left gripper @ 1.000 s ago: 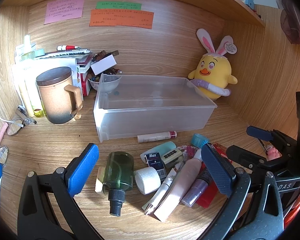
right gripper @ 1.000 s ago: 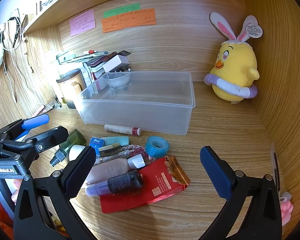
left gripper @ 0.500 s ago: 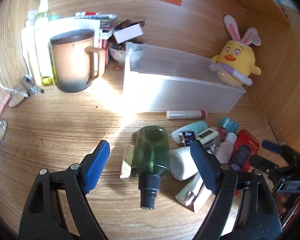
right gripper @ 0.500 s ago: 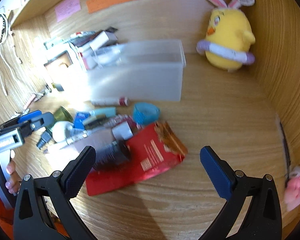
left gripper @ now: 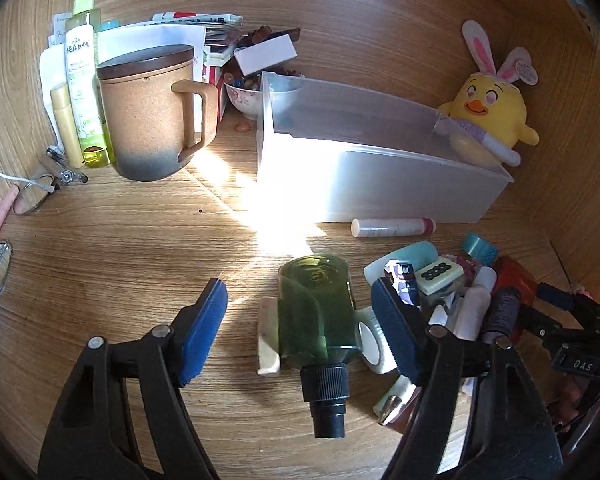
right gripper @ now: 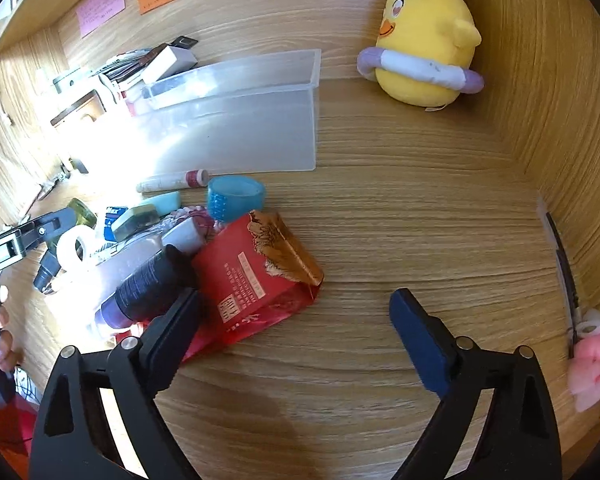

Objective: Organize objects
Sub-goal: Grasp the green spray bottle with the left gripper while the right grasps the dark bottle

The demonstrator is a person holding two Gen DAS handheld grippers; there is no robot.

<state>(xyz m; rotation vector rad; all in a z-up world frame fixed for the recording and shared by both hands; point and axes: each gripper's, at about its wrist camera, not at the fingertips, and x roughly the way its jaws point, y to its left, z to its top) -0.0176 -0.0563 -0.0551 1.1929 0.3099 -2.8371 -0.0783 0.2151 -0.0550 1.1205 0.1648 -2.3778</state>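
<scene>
A green bottle [left gripper: 316, 312] with a black cap lies on the wooden desk between the fingers of my left gripper [left gripper: 300, 320]. Its jaws are closing and neither pad touches the bottle. Right of it is a heap: a white tape roll [left gripper: 374, 340], a mahjong tile [left gripper: 438, 276], tubes and a dark purple bottle [right gripper: 148, 292]. My right gripper [right gripper: 292, 328] hovers over a red packet [right gripper: 256, 272]; its jaws are closing, the left pad near the packet's edge, the right pad clear of it. An empty clear bin [left gripper: 376, 168] stands behind the heap.
A lidded brown mug [left gripper: 148, 112], spray bottles and papers crowd the back left. A yellow chick plush [right gripper: 424, 48] leans in the back right corner. A blue tape roll [right gripper: 236, 198] and a lip balm tube [right gripper: 172, 182] lie before the bin. Bare desk lies right of the packet.
Both grippers have dropped closer to the desk and tilted down. The left jaws have narrowed around the green bottle. The right jaws have narrowed slightly above the red packet.
</scene>
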